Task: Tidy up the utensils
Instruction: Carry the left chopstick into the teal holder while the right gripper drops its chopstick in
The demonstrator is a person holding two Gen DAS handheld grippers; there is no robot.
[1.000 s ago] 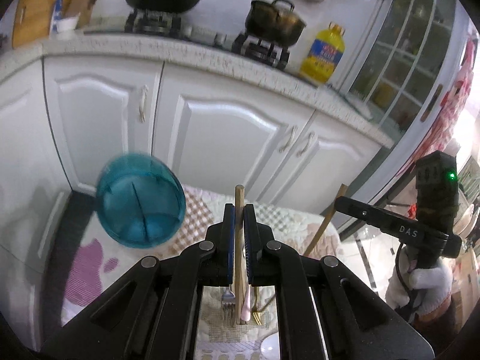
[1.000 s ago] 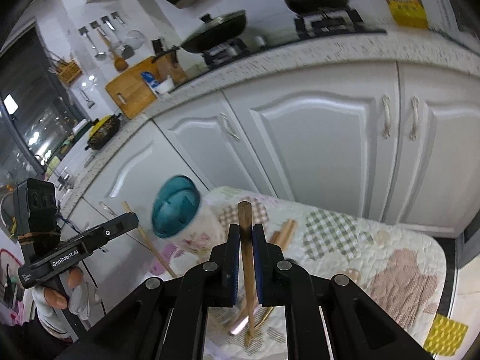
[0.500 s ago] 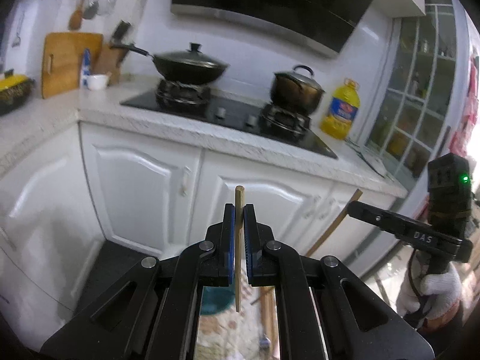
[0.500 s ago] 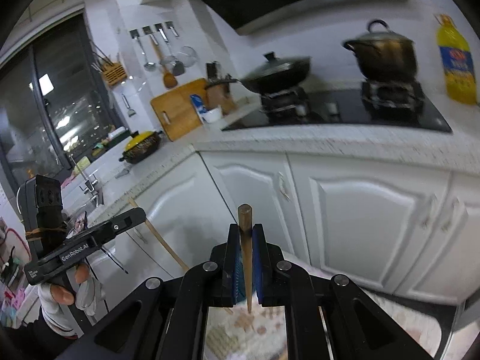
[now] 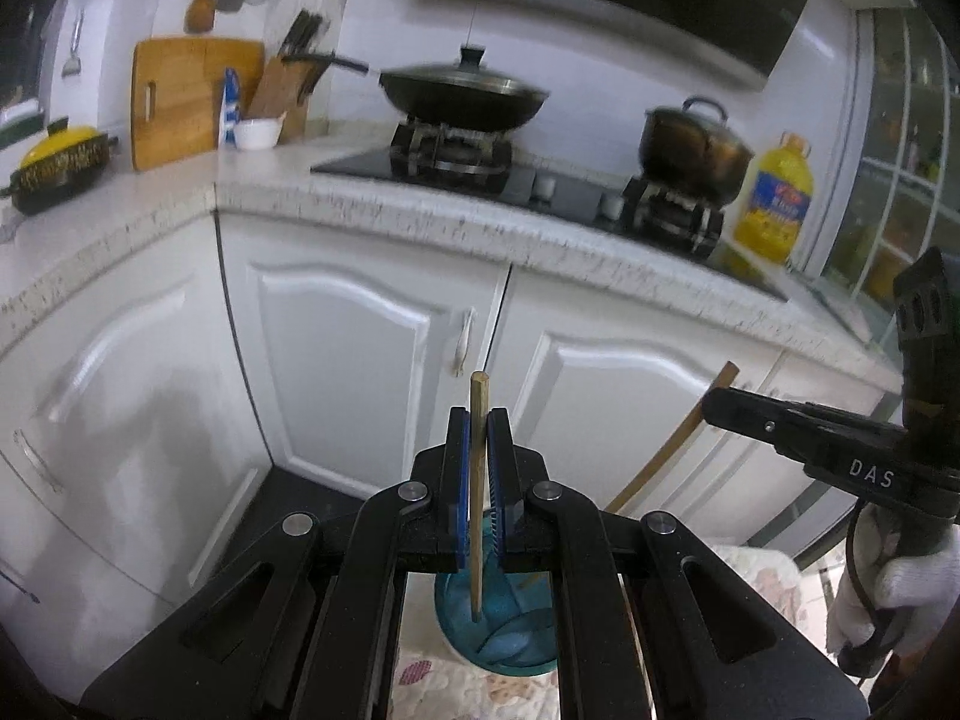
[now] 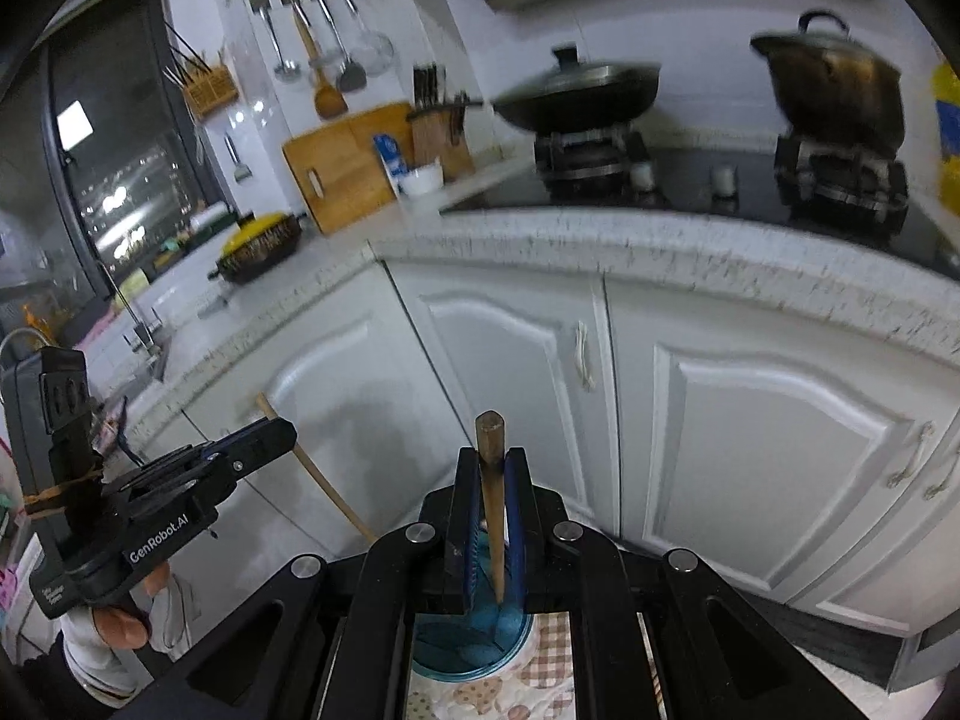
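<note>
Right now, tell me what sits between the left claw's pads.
One wooden chopstick stands clamped between the left claw's pads, its lower tip over the blue holder; the left wrist view shows it.

L tongs [image 5: 478, 450] grip chopstick [image 5: 477, 480] above holder [image 5: 498, 648].

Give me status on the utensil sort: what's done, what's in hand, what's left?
Done: nothing can be confirmed; the blue holder shows no utensil clearly standing in it. In hand: the left gripper is shut on a light chopstick and the right gripper is shut on a darker chopstick, both poised above the holder. Left: lowering both in. Any remaining utensils are out of view.
</note>
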